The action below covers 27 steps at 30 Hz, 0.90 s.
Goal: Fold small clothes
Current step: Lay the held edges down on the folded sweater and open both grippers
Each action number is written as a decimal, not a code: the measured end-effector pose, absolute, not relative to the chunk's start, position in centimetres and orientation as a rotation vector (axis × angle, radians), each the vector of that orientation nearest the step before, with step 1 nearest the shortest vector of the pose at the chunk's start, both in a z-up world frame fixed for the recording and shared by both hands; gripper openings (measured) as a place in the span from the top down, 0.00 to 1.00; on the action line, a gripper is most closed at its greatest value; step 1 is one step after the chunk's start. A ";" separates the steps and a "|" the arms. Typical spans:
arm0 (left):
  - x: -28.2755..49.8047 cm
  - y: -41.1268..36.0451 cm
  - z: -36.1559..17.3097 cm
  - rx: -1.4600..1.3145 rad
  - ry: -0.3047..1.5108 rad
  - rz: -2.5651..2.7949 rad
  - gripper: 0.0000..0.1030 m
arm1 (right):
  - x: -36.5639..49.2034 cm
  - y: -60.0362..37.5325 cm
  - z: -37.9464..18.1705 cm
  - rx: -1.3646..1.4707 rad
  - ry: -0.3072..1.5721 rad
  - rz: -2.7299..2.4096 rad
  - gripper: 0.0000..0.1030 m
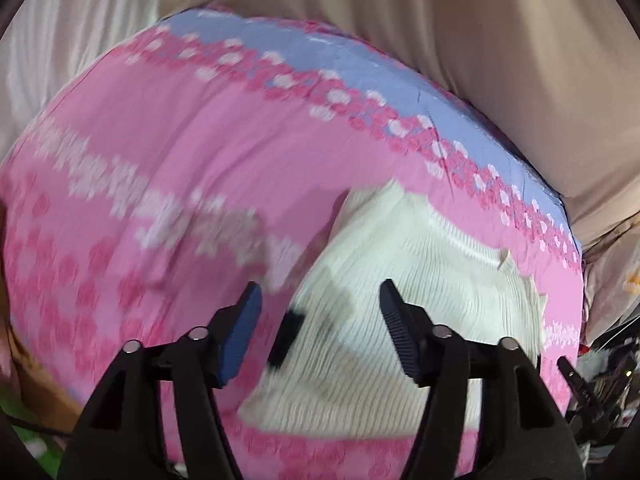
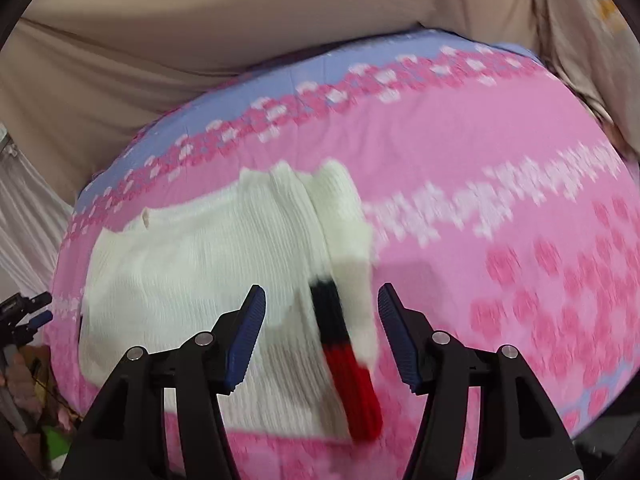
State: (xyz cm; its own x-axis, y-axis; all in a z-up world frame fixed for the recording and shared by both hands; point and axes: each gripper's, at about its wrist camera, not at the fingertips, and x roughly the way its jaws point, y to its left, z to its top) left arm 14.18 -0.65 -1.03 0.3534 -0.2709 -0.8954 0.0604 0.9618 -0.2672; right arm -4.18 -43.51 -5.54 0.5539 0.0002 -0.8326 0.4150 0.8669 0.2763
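Both sets of fingers wide open, holding nothing. White knit garment (image 2: 208, 280) lies flat on pink bedsheet (image 2: 460, 152), under/ahead of right gripper (image 2: 322, 312) and left gripper (image 1: 320, 312). Risk: fingers pinch sheet w/ knit, or red/black cuff (image 2: 348, 360) slips, skewing fold.

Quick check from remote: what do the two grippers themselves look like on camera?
The left gripper and right gripper look identical: black plastic scissor-style arms with round silver pivot pins, ending in ribbed dark-blue finger pads. No cables or sleeves show; a small red marking sits at the right view's bottom corner.
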 end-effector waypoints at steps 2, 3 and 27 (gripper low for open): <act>16.4 -1.8 -2.8 -0.181 1.223 -0.211 0.37 | -1.6 -43.8 -6.7 0.473 0.984 -0.256 0.41; 16.9 -2.2 -3.9 -0.181 1.244 -0.213 0.39 | -0.6 -43.7 -7.7 0.478 1.002 -0.262 0.41; 14.0 -0.4 -5.4 -0.211 1.272 -0.205 0.32 | -2.9 -38.3 -5.4 0.497 0.951 -0.177 0.74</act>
